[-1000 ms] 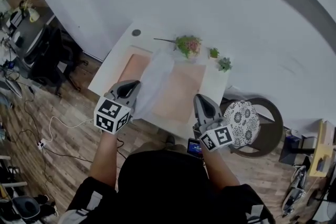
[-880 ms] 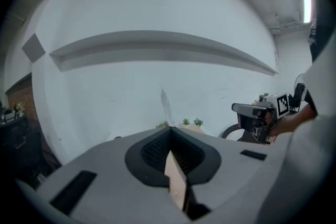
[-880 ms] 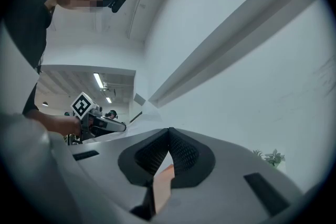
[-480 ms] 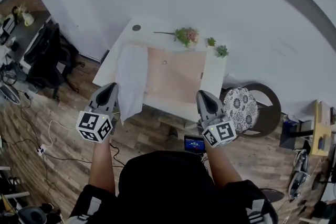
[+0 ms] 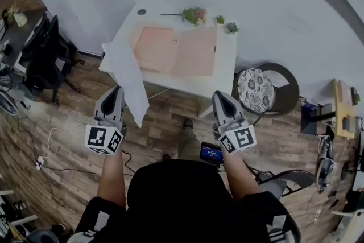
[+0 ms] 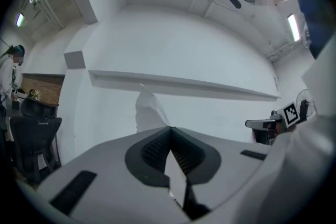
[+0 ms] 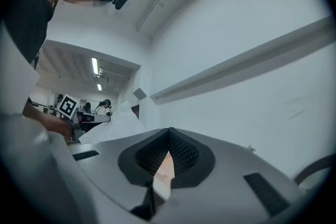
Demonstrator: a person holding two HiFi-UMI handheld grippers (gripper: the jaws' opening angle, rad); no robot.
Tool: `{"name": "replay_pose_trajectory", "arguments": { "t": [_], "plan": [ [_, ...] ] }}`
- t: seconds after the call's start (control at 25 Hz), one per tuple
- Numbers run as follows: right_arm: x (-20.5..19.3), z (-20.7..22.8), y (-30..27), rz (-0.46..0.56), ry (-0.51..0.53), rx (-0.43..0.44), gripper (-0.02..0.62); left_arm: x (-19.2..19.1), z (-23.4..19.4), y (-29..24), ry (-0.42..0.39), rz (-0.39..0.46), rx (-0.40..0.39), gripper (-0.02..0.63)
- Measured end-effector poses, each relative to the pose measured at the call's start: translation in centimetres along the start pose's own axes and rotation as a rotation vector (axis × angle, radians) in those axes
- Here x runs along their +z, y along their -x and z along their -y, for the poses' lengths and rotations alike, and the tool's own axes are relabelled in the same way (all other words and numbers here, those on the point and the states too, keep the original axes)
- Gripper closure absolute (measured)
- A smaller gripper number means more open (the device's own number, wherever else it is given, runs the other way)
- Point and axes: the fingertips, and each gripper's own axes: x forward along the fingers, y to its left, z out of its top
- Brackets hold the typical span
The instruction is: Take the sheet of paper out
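Here the sheet of paper (image 5: 128,74) is off the table (image 5: 227,65) and in the air, pinched at one edge by the left gripper (image 5: 118,88), whose jaws are clenched on it. In the head view the sheet is plain white and long. It runs from a broad upper end that overlaps the table's left edge in the picture down to a pointed corner over the wooden floor (image 5: 165,116). It bends gently along its length rather than lying flat. In the left gripper view a crumpled, peaked corner of the sheet (image 6: 148,107) stands up just past the meeting jaw tips (image 6: 170,127), white against the white wall. The right gripper (image 5: 218,94) is held level beside it, well apart from the sheet, jaws brought together at the tips and grasping nothing (image 7: 169,128). Its own view catches the paper (image 7: 113,122) off to the left as a pale, sloping sheet. On the table lie a pink mat (image 5: 176,51) and small plants (image 5: 194,15) at the far edge.
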Motion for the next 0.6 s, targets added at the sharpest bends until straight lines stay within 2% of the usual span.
{"name": "replay_pose_trajectory", "arguments": {
  "t": [0.16,0.32,0.6],
  "plan": [
    [-0.4,-1.4,4.4,-0.030,0.008,-0.035,0.586,-0.9,2.3,3.5,-0.027,0.043,-0.006,0.603],
    [-0.4,-2.4,7.5,-0.030,0.008,-0.057,0.586,-2.1,3.9,6.3,-0.027,0.032,-0.017,0.603],
    [-0.8,-3.6,10.9,-0.031,0.007,-0.044,0.586,-2.9,6.5,10.0,0.010,0.029,-0.007,0.603]
  ]
}}
